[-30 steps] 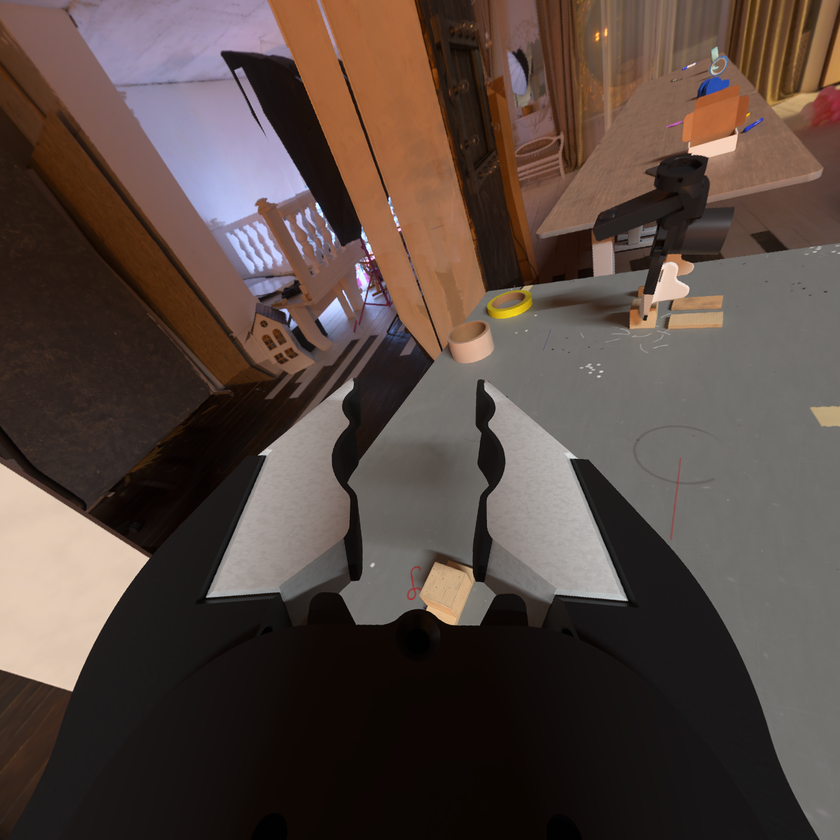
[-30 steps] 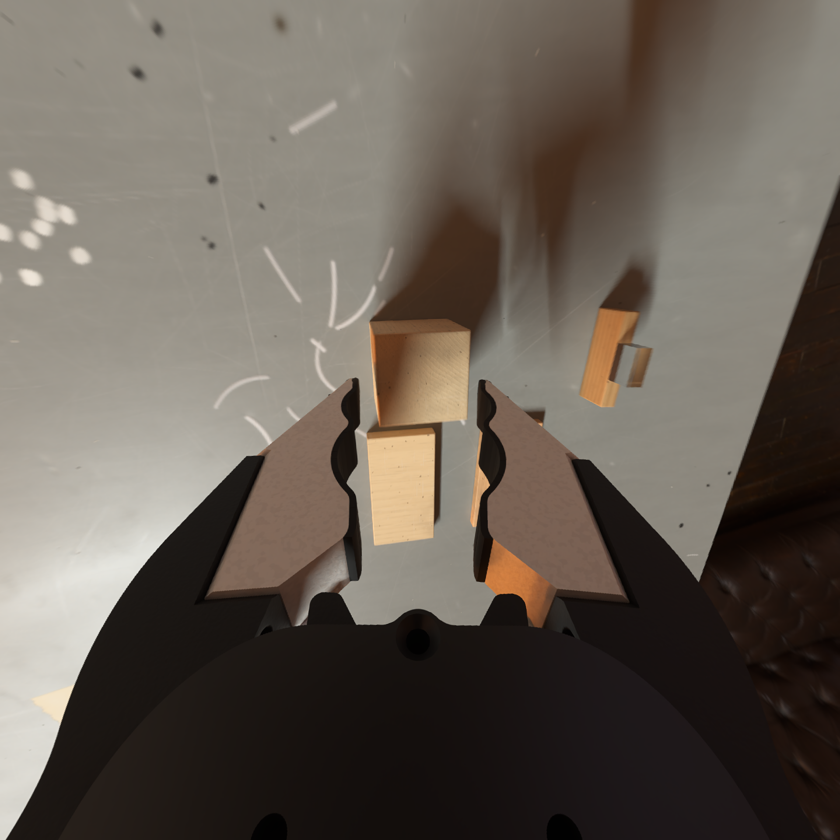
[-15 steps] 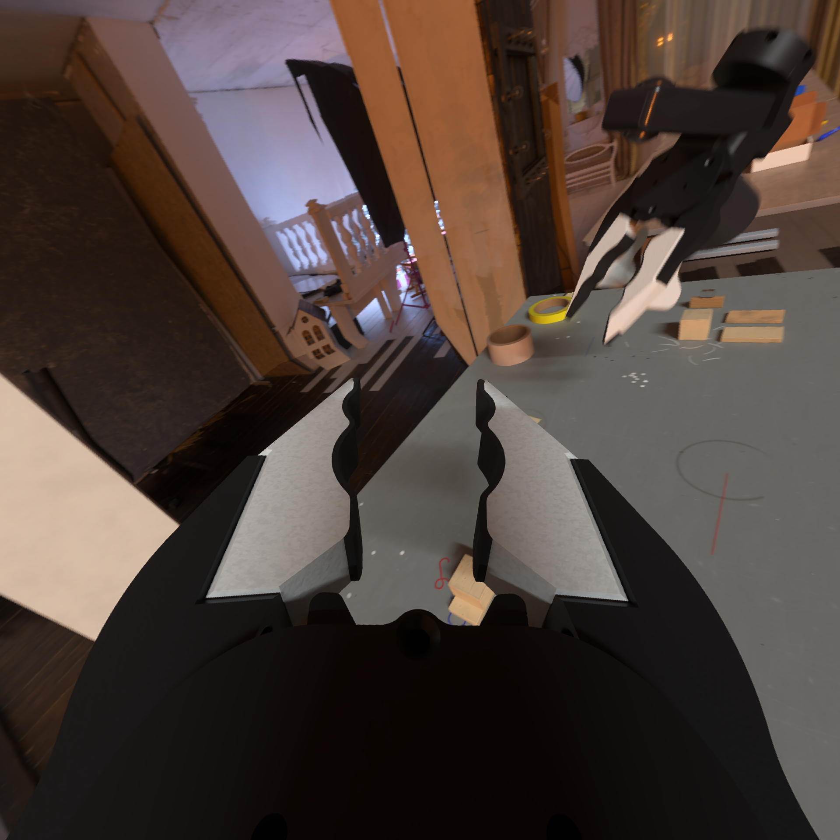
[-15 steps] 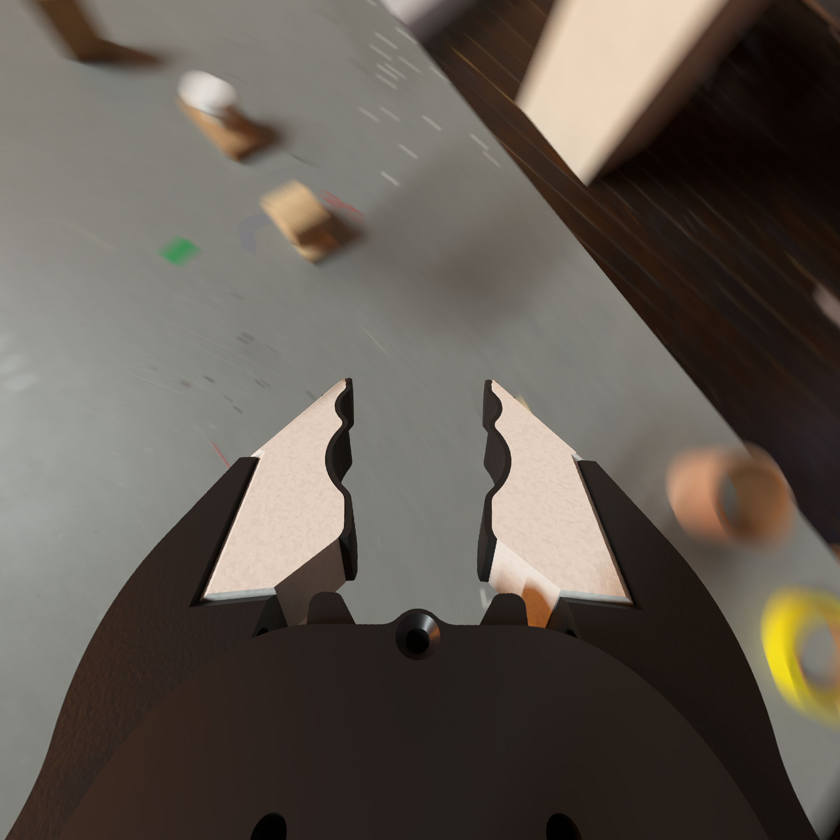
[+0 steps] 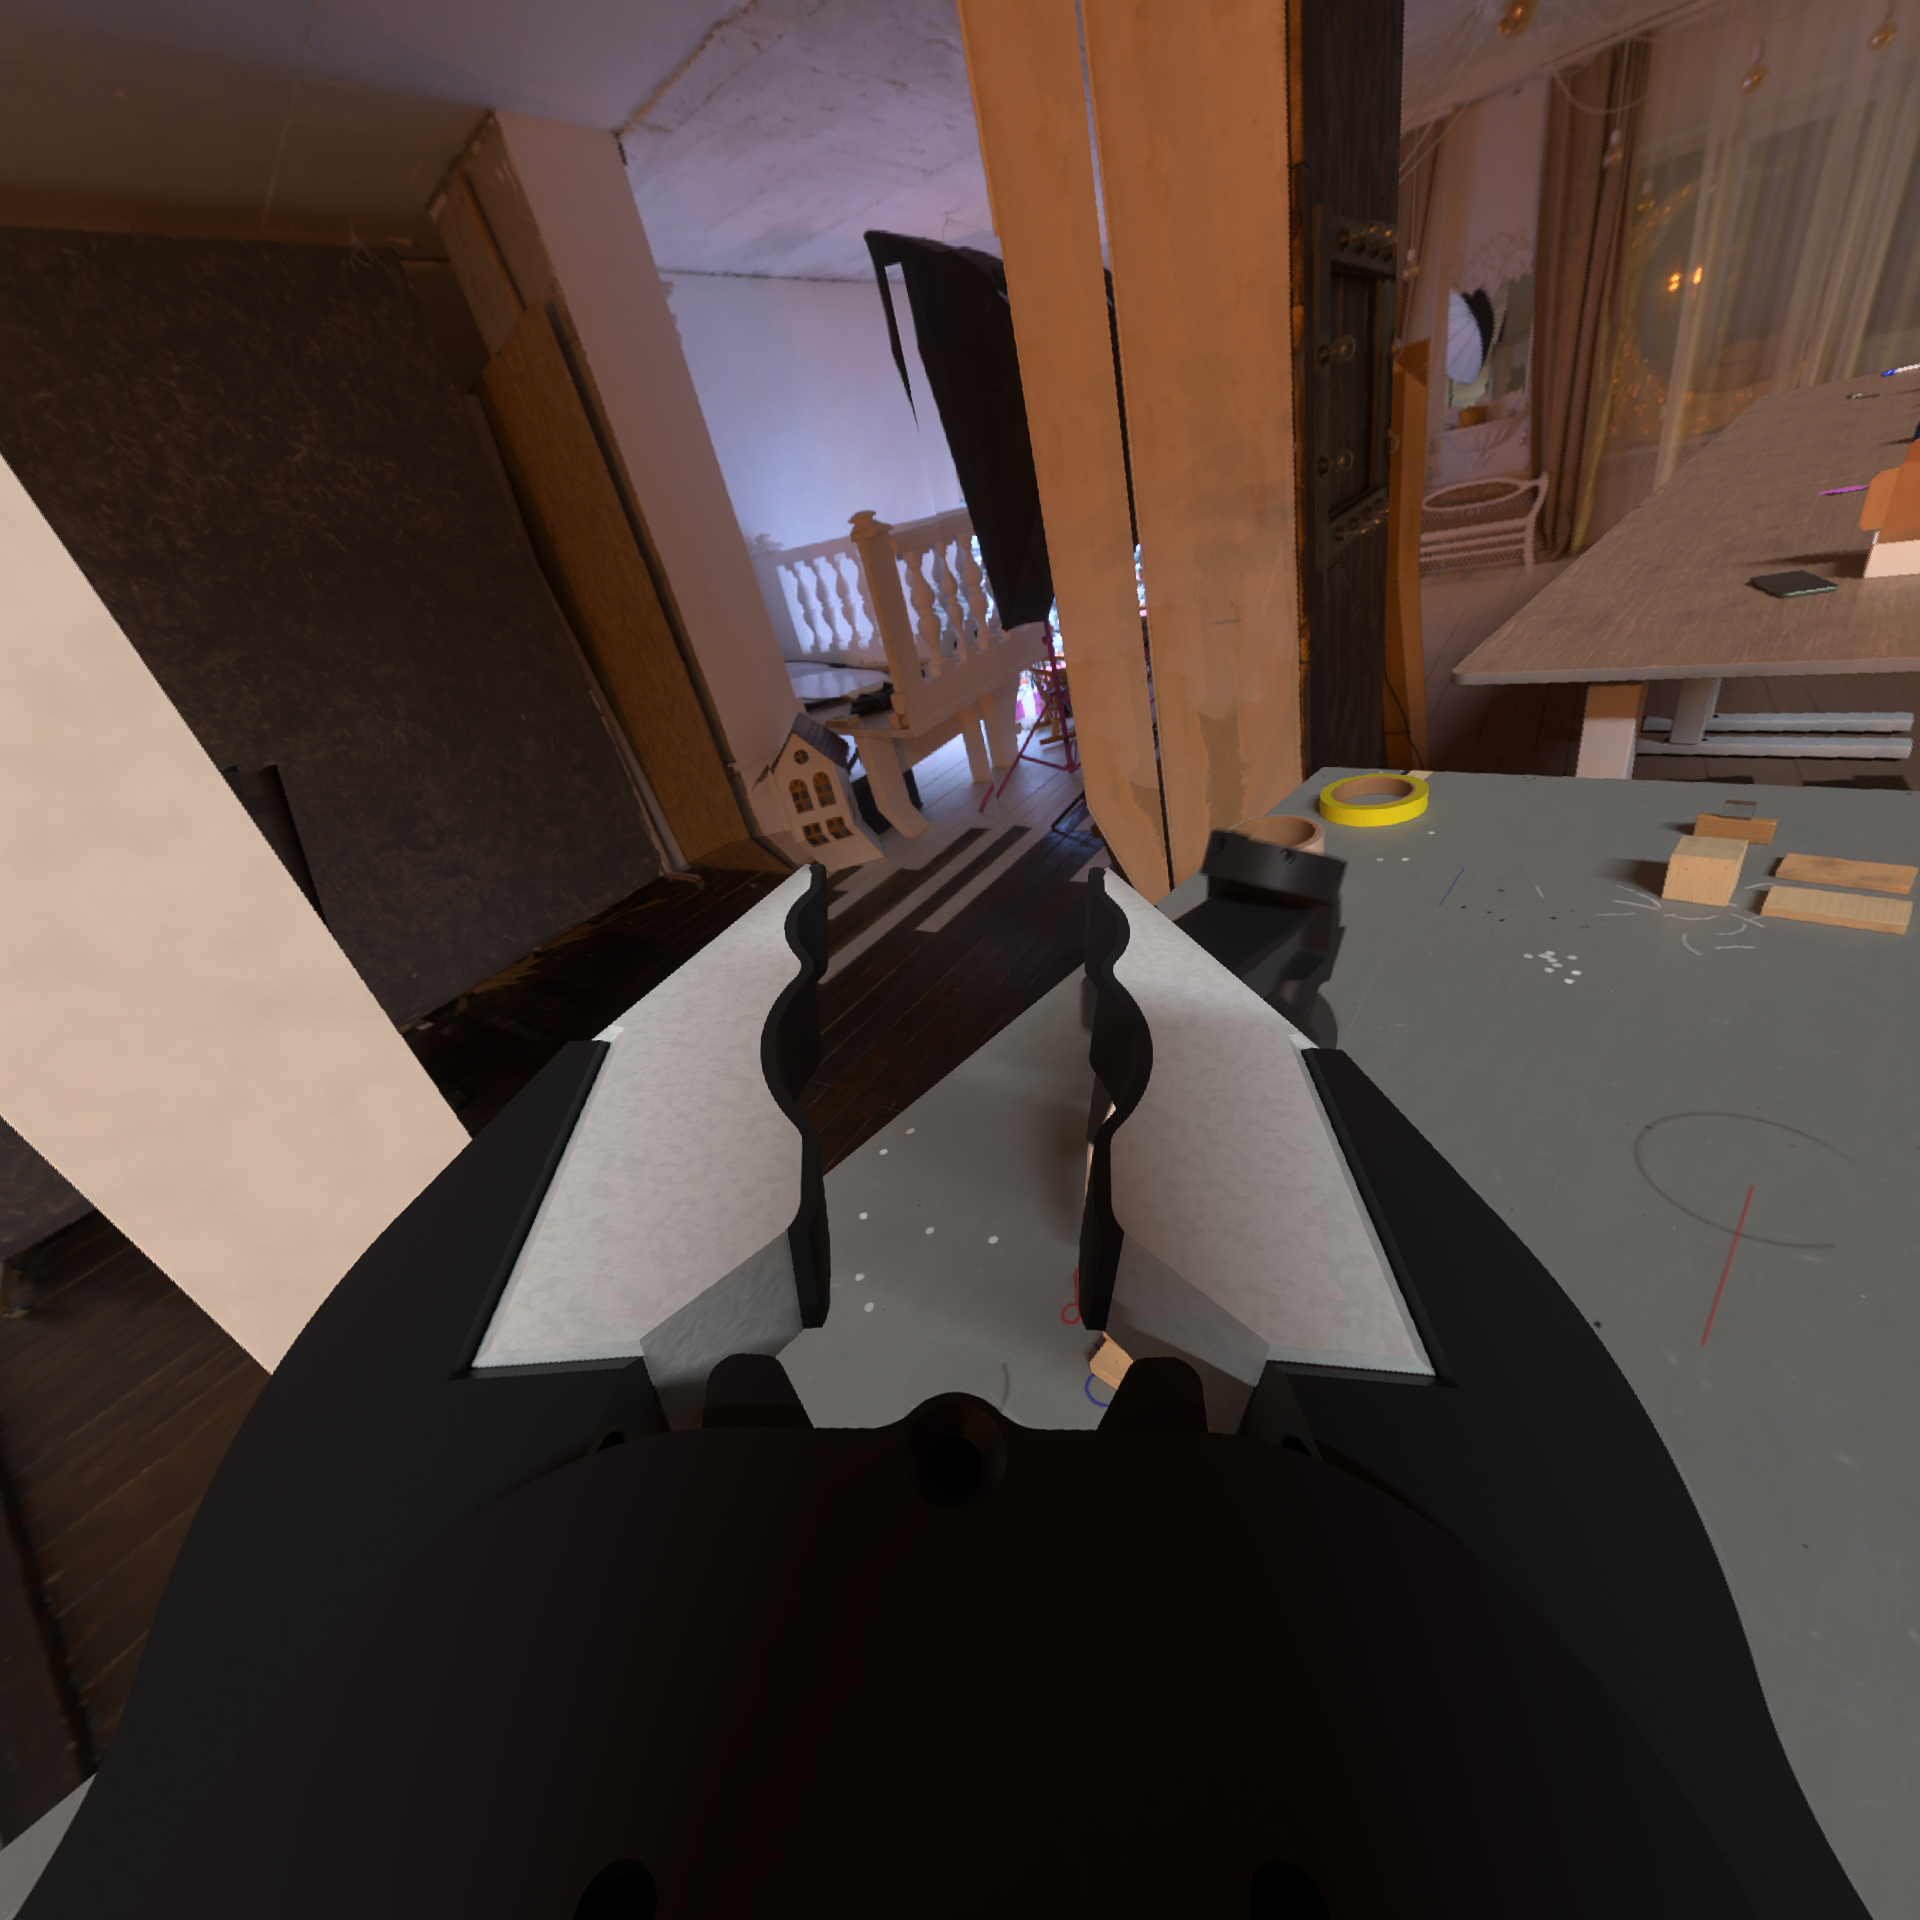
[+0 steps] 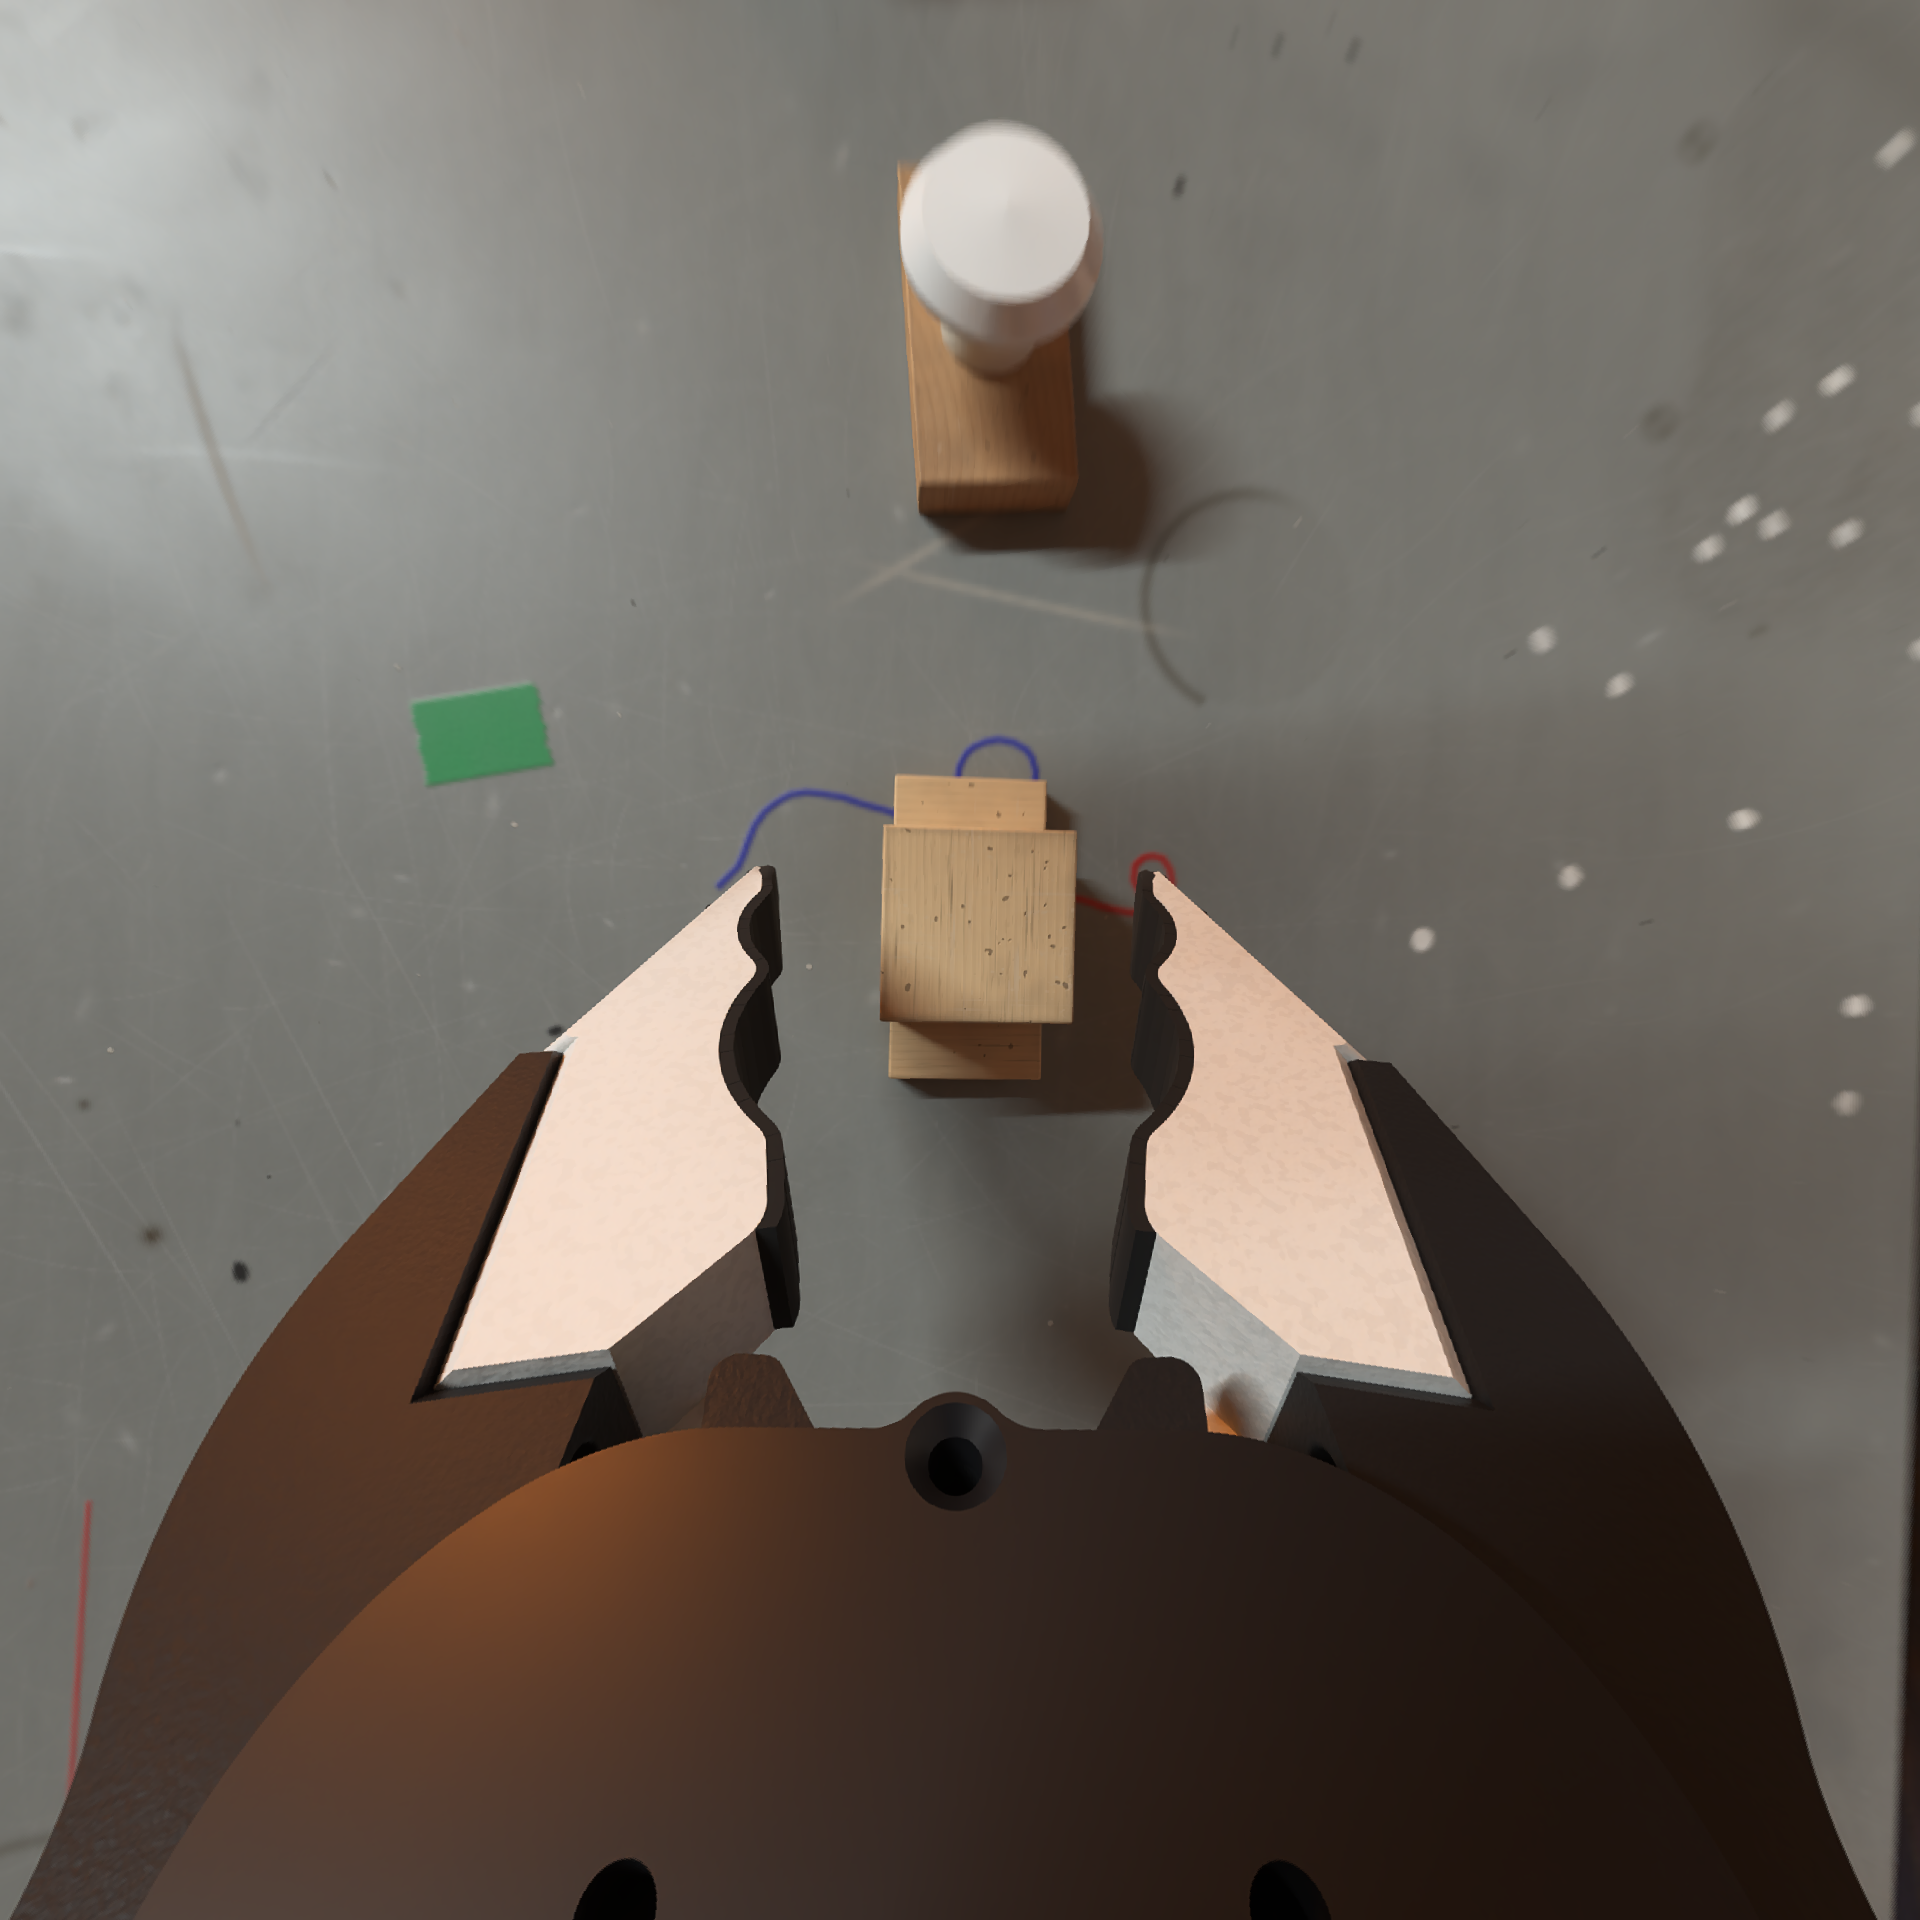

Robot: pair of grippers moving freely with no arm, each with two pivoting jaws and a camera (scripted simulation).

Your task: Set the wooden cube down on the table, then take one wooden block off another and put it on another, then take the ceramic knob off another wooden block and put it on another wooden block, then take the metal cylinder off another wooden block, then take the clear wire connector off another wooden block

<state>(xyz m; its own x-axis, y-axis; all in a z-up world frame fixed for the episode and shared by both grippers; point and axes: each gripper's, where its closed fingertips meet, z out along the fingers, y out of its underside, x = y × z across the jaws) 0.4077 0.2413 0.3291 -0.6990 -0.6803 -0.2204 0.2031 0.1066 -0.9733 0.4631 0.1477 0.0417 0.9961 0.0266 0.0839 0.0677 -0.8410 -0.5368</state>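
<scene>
My right gripper (image 6: 956,883) is open and empty, looking straight down. A square wooden block (image 6: 977,925) lies crosswise on a narrower wooden block (image 6: 966,1051) between and just beyond its fingers. Farther ahead a white ceramic knob (image 6: 995,234) stands on another wooden block (image 6: 992,447). My left gripper (image 5: 954,894) is open and empty over the table's left edge. A sliver of a wooden block (image 5: 1110,1361) shows by its right finger. The wooden cube (image 5: 1704,871) stands on the grey table (image 5: 1558,1091) far right, beside two flat blocks (image 5: 1839,909). The right gripper's black body (image 5: 1273,914) shows behind my left gripper's right finger.
A yellow tape roll (image 5: 1374,798) and a brown tape roll (image 5: 1288,831) lie at the table's far corner. A green patch (image 6: 480,732) and blue and red scribbles mark the tabletop. The dark floor drops away left of the table edge. A second long table (image 5: 1714,613) stands behind.
My right gripper has left the cube and flat blocks, crossed the table and now hovers over the stacked blocks. My left gripper has drawn back and turned left; the block under it is nearly out of sight.
</scene>
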